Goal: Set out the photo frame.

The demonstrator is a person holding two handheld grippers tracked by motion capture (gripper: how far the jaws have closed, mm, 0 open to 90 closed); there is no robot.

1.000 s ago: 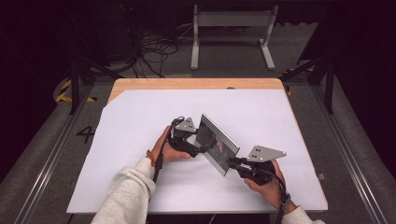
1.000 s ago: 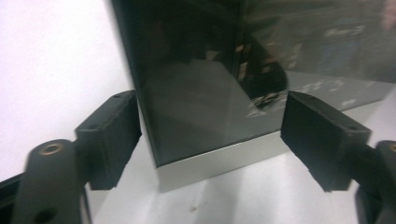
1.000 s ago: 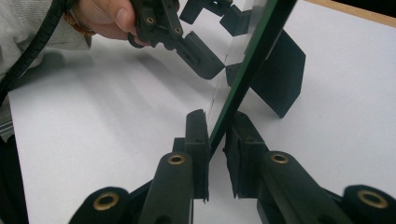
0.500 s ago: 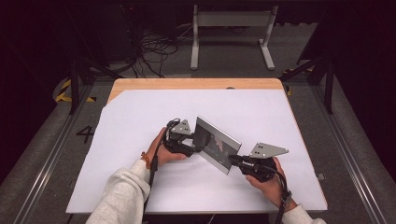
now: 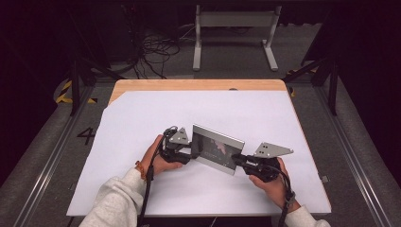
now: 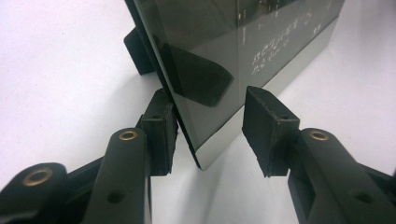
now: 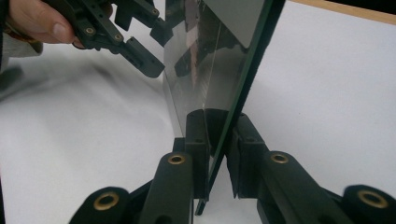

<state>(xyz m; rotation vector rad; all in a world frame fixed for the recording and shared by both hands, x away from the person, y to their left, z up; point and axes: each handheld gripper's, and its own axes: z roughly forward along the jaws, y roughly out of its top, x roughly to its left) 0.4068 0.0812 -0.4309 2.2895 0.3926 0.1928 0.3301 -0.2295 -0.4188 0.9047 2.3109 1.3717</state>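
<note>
A silver-edged picture frame (image 5: pixel 217 147) with dark glass stands upright on the white table. My right gripper (image 5: pixel 238 161) is shut on the frame's right edge; in the right gripper view both pads (image 7: pixel 198 140) press the thin panel (image 7: pixel 219 60). My left gripper (image 5: pixel 191 153) straddles the frame's left edge (image 6: pixel 233 56). Its jaws have just been closing with the frame between them. The left gripper (image 6: pixel 210 128) has one pad against the frame's back, while the other pad (image 6: pixel 264 121) stands apart from the glass. The left gripper (image 7: pixel 149 42) also appears far off, held by a hand.
A white sheet (image 5: pixel 142 123) covers the table, with a strip of wood (image 5: pixel 198 85) bare at the far edge. Behind it on the floor are a metal stand (image 5: pixel 231 33) and loose cables (image 5: pixel 156 52). A dark rail (image 5: pixel 47 156) runs along the left.
The frame has swung from a slanted stance to nearly square-on to the high camera. The left gripper's jaws have narrowed around its left edge. The right gripper keeps its hold.
</note>
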